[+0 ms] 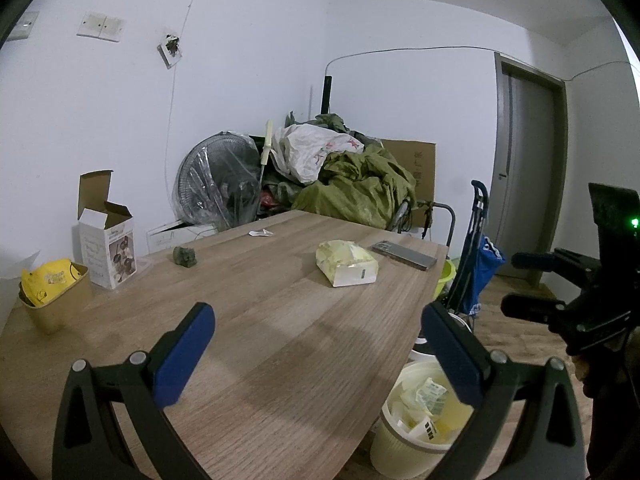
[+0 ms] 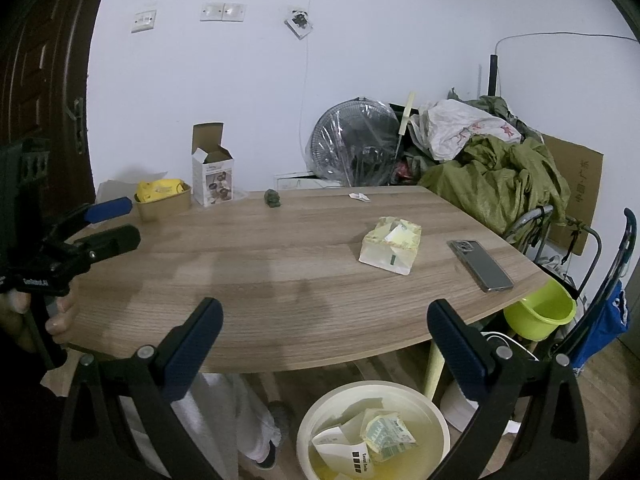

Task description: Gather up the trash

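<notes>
A cream waste bin (image 2: pixel 436 420) with crumpled wrappers inside stands on the floor below the table's near edge; it also shows in the left wrist view (image 1: pixel 390 432). My right gripper (image 2: pixel 324 344) is open and empty, above the bin. My left gripper (image 1: pixel 316 344) is open and empty over the wooden table (image 1: pixel 280 320). On the table lie a yellow tissue pack (image 2: pixel 390 250), a small white paper scrap (image 2: pixel 360 197) at the far edge, a dark green lump (image 2: pixel 273 199) and a paper cup holding a yellow wrapper (image 2: pixel 162 196).
A phone (image 2: pixel 480 266) lies at the table's right end. An open white carton (image 2: pixel 210 178) stands at the far left. A green bucket (image 2: pixel 538 312), a blue trolley (image 2: pixel 604 312), a fan and piled cloth stand beyond the table. A person's legs are under it.
</notes>
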The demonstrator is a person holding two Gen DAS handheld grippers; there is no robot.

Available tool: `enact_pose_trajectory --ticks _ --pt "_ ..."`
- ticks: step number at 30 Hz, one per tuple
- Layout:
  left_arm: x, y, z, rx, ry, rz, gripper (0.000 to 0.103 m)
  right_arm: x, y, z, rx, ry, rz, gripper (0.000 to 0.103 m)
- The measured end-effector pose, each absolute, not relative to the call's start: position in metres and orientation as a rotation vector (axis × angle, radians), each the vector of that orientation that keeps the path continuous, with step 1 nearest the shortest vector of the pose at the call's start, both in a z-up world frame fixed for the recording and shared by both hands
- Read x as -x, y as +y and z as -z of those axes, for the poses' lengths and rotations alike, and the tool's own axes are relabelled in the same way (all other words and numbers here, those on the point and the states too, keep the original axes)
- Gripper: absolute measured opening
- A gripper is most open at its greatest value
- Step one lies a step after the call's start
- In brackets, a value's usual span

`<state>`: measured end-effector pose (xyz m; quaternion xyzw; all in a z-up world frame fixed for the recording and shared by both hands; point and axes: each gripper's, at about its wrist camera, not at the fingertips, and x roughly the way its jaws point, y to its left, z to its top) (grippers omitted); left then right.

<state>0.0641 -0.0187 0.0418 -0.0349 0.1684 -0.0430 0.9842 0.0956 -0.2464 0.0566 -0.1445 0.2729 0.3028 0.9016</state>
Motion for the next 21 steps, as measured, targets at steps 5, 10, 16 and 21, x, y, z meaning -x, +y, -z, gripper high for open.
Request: enact_pose_trajectory --ticks 5,10,16,21 --pt "-0.0642 -0.0192 -0.0417 0.068 0.337 0.086 0.103 -0.0958 -0.2471 -0.0564 0.298 0.564 -0.626 0.102" --pt "-0.0638 -0.0205 -0.043 0.067 0.336 0.087 0.103 -0.096 -0.2476 -0.0568 0.297 0.565 -0.625 0.102" --pt "-0.0628 -0.0217 -0.0437 0.067 0.332 0.093 0.103 -0.0962 -0.248 -0.0567 0.297 0.568 -0.622 0.102" --pt "-0.0634 -0.0226 -0.0447 0.067 0.335 0.098 0.103 -0.0958 -0.2486 -0.0568 0.294 0.569 -0.622 0.102"
